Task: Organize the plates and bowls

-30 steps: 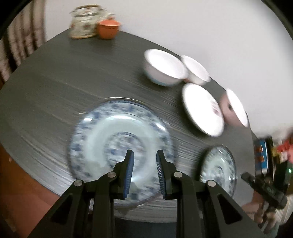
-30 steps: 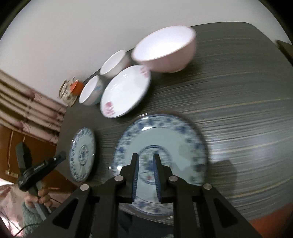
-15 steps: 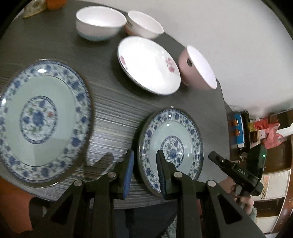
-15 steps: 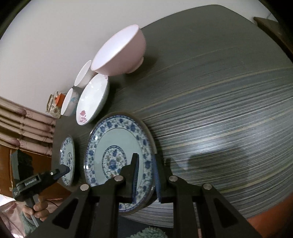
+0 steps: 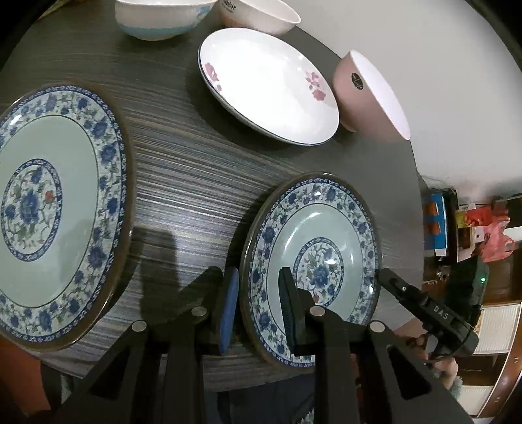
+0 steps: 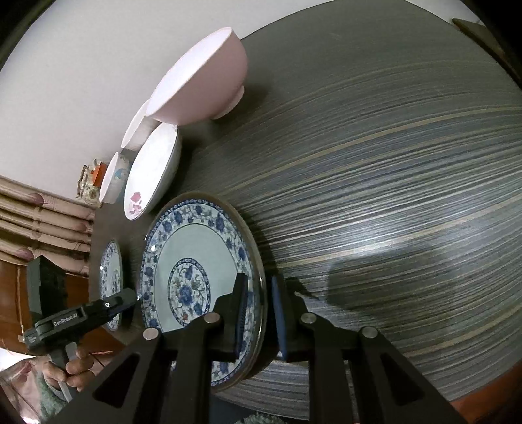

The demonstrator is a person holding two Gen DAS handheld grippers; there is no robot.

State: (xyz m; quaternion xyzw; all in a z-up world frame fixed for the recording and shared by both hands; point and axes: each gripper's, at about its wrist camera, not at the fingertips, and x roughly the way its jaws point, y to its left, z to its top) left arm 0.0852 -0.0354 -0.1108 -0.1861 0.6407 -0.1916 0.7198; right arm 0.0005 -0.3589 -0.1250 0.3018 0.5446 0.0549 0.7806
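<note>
The smaller blue-and-white plate [image 5: 319, 261] [image 6: 189, 270] lies flat near the table's front edge. My left gripper [image 5: 258, 277] [image 6: 125, 297] straddles its left rim: one finger is outside the rim, the other over the plate's inside. My right gripper [image 6: 260, 283] [image 5: 383, 275] straddles the opposite rim the same way. Both are open by a narrow gap, and I see no pad pressing the rim. A larger blue-and-white plate [image 5: 42, 202] [image 6: 111, 270] lies further left. Behind are a white plate with pink flowers [image 5: 267, 84] [image 6: 153, 176] and a pink bowl [image 5: 365, 94] [image 6: 202, 81].
Two white bowls [image 5: 160, 16] [image 5: 261, 13] stand at the back of the dark striped round table [image 5: 189, 163]. A jar [image 6: 89, 182] sits at the far rim. A cluttered shelf [image 5: 456, 228] stands past the table edge. A hand [image 6: 71, 368] holds the left gripper.
My left gripper has left the large plate, moved right and come down onto the small plate's left rim. My right gripper has shifted from over the plate's middle to its right rim and lowered. Jaw gaps are unchanged.
</note>
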